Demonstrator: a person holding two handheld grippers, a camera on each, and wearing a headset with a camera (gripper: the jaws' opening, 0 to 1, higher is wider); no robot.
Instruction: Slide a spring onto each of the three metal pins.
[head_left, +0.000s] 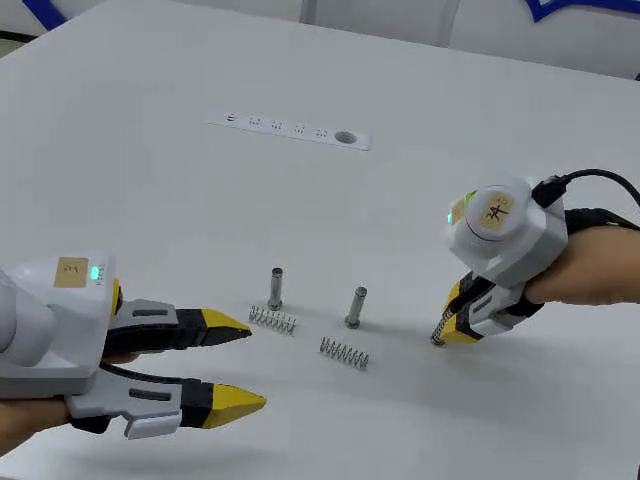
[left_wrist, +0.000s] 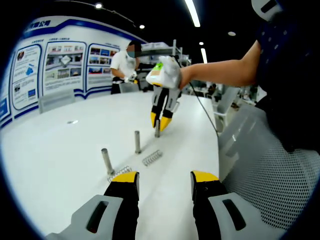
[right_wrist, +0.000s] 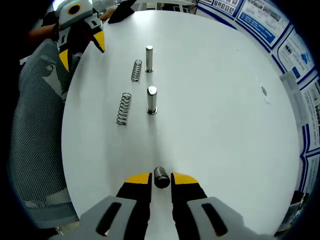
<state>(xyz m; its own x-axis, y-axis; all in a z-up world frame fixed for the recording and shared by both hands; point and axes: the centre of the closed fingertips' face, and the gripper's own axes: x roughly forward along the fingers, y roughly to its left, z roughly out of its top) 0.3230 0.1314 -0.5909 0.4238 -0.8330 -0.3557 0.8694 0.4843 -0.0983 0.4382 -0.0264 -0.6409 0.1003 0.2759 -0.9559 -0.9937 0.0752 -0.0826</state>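
Note:
Two bare metal pins (head_left: 276, 288) (head_left: 356, 306) stand upright on the white table (head_left: 400, 200). A loose spring (head_left: 272, 319) lies by the left pin and another spring (head_left: 344, 352) lies in front of the right pin. A third pin (head_left: 440, 327), wrapped in a spring, stands to the right with my right gripper (head_left: 452, 322) shut on it; its coiled top (right_wrist: 161, 177) sits between the jaws. My left gripper (head_left: 243, 363) is open at the lower left, level with the left spring (left_wrist: 119, 172) and holding nothing.
A white power strip (head_left: 290, 128) lies flat farther back on the table. A grey mesh chair (left_wrist: 265, 165) stands at the table's near edge. A person (left_wrist: 125, 62) stands far off behind the table.

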